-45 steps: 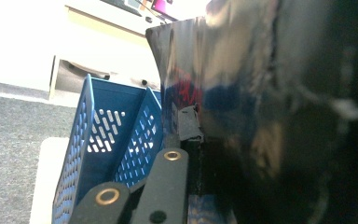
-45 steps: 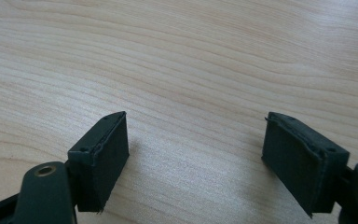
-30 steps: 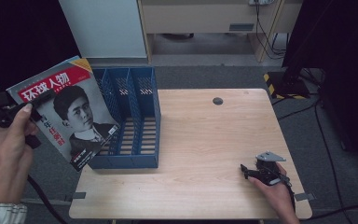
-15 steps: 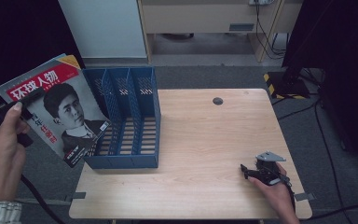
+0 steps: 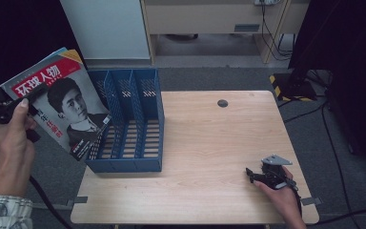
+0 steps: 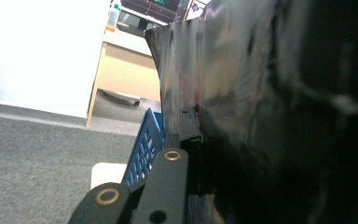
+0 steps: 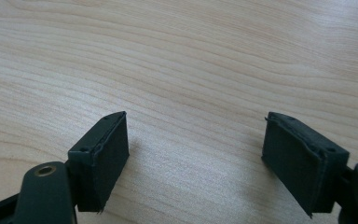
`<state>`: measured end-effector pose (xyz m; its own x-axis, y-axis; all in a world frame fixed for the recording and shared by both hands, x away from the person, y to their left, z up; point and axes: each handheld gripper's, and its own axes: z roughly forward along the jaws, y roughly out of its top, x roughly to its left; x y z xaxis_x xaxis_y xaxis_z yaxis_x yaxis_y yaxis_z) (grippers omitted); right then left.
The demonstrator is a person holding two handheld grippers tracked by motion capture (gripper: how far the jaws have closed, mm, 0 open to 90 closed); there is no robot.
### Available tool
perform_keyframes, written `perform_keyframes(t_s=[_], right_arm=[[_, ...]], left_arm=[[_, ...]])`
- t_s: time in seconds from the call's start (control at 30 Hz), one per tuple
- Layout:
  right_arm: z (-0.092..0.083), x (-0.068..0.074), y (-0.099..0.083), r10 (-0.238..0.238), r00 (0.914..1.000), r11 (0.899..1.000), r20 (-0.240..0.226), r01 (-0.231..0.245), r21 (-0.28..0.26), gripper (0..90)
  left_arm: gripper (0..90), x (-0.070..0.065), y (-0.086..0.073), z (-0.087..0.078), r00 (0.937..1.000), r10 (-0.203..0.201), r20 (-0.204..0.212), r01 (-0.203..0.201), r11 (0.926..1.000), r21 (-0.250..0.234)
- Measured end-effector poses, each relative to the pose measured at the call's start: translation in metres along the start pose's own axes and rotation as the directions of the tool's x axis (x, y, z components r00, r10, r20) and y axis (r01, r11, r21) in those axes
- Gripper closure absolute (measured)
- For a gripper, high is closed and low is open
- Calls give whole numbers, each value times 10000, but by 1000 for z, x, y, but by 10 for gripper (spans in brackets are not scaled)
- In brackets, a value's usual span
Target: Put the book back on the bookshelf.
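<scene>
Blue plastic file rack (image 5: 128, 121) stands at the left end of the table (image 5: 209, 143), its slots running away up the frame. At the frame's left edge the left gripper (image 5: 16, 102) is clamped on a magazine (image 5: 64, 109), held tilted just left of the rack, so the rack lies to its lower right. Far off at lower right, the right gripper (image 5: 255, 176) rests on the wood, jaws apart and empty.

Wooden table (image 5: 205, 143); blue file rack (image 5: 128, 124)
</scene>
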<state>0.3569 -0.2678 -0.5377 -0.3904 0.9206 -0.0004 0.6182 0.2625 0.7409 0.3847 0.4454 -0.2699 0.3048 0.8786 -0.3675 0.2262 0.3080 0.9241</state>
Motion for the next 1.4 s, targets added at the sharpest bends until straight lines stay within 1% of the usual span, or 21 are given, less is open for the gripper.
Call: perform_keyframes(t_s=[0.1, 0.27, 0.43, 0.5, 0.57, 0.63, 0.7, 0.77, 0.8, 0.97, 1.1, 1.23, 1.3, 1.4], right_arm=[[0, 0, 0, 2, 10000, 10000, 3, -2, 0, 227], [0, 0, 0, -2, 10000, 10000, 3, 2, -1, 227], [0, 0, 0, -1, 10000, 10000, 3, 1, -1, 227], [0, 0, 0, -2, 10000, 10000, 2, 2, 0, 227], [0, 0, 0, -3, 10000, 10000, 3, 3, 0, 227], [0, 0, 0, -1, 10000, 10000, 0, 1, -1, 227], [0, 0, 0, 10, 10000, 10000, -14, -10, 11, 228], [0, 0, 0, 5, 10000, 10000, -30, -5, 8, 227], [0, 0, 0, 7, 10000, 10000, -29, -7, 11, 227], [0, 0, 0, -18, 10000, 10000, -18, 18, -3, 228], [0, 0, 0, -16, 10000, 10000, -16, 16, -2, 228], [0, 0, 0, -5, 10000, 10000, -18, 5, 7, 228], [0, 0, 0, -17, 10000, 10000, -19, 17, -2, 228], [0, 0, 0, -24, 10000, 10000, -9, 24, -5, 229]], left_arm=[[869, 0, -2, 7, 10000, -53, 29, 53, 10000, 13], [869, -2, -4, 13, 10000, -3, -21, 3, 10000, -70], [869, -7, -6, 17, 9995, 304, -129, -306, 9994, -181], [869, -8, -6, 18, 9993, 335, -140, -338, 9993, -159], [869, -8, -6, 19, 9994, 326, -148, -329, 9992, -220], [869, -9, -7, 19, 9989, 352, -309, -366, 9983, -443], [869, -9, -7, 20, 9993, 264, -254, -278, 9980, -568], [869, -7, -7, 22, 9997, 80, -225, -93, 9982, -587], [869, -7, -8, 23, 9998, 75, -210, -87, 9981, -603], [869, -8, -10, 25, 9997, 175, -177, -184, 9985, -520], [868, -8, -12, 27, 9997, 145, -178, -155, 9984, -543], [868, -8, -12, 29, 9997, 214, -130, -221, 9982, -562], [868, -8, -12, 29, 9995, 282, -145, -290, 9981, -539], [868, -8, -12, 29, 9994, 237, -240, -251, 9980, -581]])
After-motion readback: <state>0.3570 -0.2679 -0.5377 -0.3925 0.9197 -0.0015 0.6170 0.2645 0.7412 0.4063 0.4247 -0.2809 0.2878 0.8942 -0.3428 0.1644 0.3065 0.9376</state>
